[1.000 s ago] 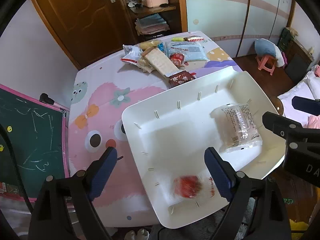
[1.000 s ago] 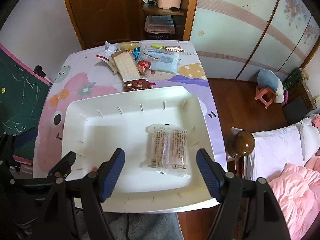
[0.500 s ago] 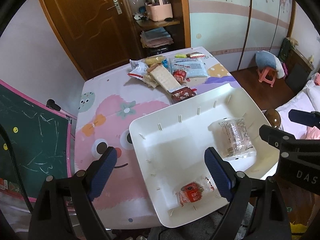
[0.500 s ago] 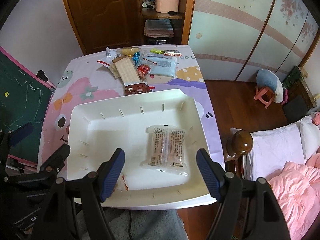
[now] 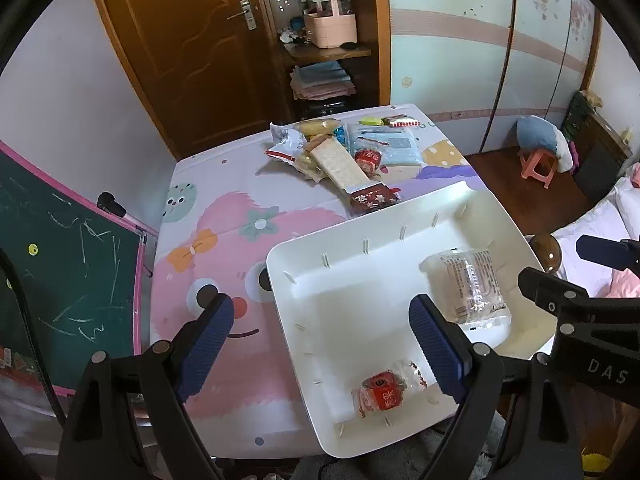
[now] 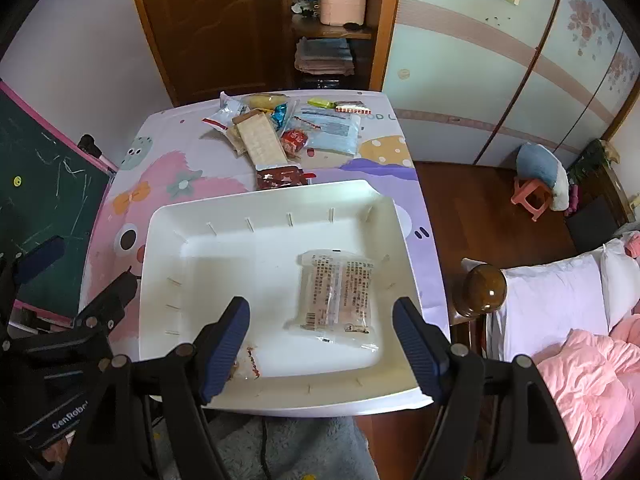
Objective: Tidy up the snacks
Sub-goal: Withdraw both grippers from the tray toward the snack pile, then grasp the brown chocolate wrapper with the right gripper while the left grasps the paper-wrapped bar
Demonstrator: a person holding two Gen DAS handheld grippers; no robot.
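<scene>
Both grippers have pulled back and up since a second ago: left gripper [image 5: 320, 344] and right gripper [image 6: 322, 344] each spread wide, holding nothing. White tray [image 6: 256, 236] sits at the table's [image 5: 224, 200] near right corner, with the clear packet [image 6: 336, 296] by its right wall and the red snack [image 5: 384, 394] near its front edge. Remaining snack pile [image 6: 280, 132] unchanged at the far edge.

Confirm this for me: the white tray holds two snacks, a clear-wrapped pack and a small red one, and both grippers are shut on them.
Not quite. The white tray does hold the clear-wrapped pack and the small red snack, but both wrist views show the left gripper and right gripper open, holding nothing.
</scene>
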